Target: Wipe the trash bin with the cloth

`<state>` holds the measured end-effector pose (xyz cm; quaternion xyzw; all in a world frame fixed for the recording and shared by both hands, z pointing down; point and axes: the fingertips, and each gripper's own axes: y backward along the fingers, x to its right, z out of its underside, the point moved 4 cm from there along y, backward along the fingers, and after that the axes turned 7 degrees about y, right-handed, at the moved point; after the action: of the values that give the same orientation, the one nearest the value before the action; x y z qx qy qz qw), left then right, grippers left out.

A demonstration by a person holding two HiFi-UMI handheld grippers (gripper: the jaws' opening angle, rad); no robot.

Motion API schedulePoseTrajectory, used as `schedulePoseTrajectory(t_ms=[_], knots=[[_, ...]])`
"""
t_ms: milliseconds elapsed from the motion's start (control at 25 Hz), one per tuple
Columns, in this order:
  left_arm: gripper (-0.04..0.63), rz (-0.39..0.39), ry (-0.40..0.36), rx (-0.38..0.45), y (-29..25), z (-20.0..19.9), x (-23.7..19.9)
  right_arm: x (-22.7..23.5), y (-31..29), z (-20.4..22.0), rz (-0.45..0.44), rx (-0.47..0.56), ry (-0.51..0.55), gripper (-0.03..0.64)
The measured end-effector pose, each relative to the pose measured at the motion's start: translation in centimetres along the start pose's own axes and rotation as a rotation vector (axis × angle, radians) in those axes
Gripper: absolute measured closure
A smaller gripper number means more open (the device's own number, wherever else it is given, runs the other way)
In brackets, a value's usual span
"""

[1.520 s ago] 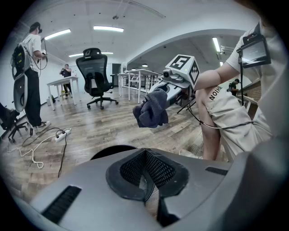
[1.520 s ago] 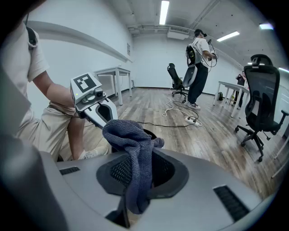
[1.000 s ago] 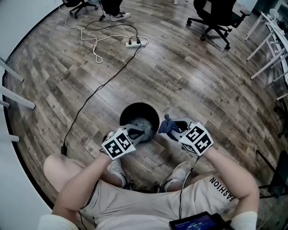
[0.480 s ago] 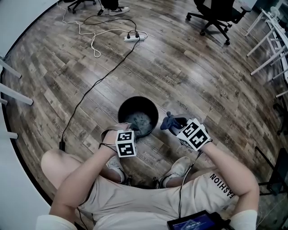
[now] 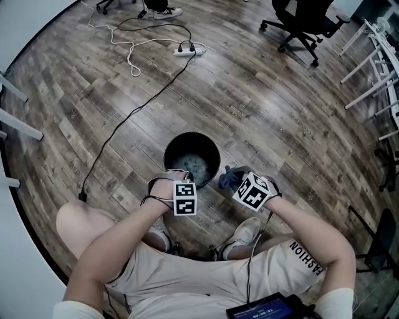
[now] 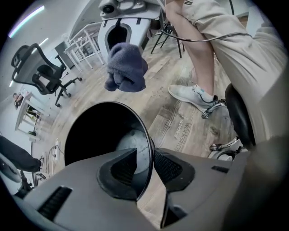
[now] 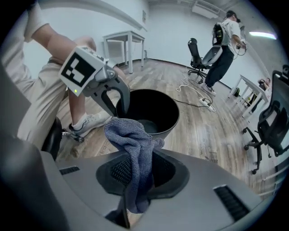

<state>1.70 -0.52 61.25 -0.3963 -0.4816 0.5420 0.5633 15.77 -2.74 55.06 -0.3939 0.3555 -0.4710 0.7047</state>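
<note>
- Wood floor (image 5: 262, 112): carrying the trash bin (image 5: 190, 138), which is standing upright, black and round, its mouth facing up.
- Office chair (image 5: 305, 19): standing well beyond the bin, off to its far right.
- Left gripper (image 6: 145, 157): pointing steeply down at the bin's near edge. Its jaws are straddling the rim, one inside and one outside. They have just been closing but are not pinching it.
- Right gripper (image 7: 141, 173): hovering just right of the bin, clenching the cloth (image 7: 131, 140).
- Cloth: blue-grey, bunching up out of those jaws, hanging outside the bin near its rim.
</note>
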Motion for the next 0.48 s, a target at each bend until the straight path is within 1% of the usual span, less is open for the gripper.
schedulePoseTrajectory(t_ms=[80,160,240,360,480], knots=[[0.502,0.037,0.01,-0.001,-0.2,0.2,0.4,-0.5,-1.6,0.6,-0.018,-0.037,0.029,0.549],[0.553,0.061,0.008,0.005,-0.3,0.2,0.8,-0.9,-3.1,1.1,-0.027,-0.05,0.04,0.549],[0.558,0.064,0.011,0.015,-0.5,0.4,0.9,-0.8,-4.4,1.0,-0.014,-0.039,0.054,0.549],[0.563,0.081,0.036,0.034,-0.5,0.6,0.9,-0.3,-5.8,0.3,0.025,-0.006,0.068,0.549],[0.566,0.092,0.032,0.045,-0.5,0.4,0.9,0.1,-6.7,-0.1,0.044,0.006,0.084,0.549]])
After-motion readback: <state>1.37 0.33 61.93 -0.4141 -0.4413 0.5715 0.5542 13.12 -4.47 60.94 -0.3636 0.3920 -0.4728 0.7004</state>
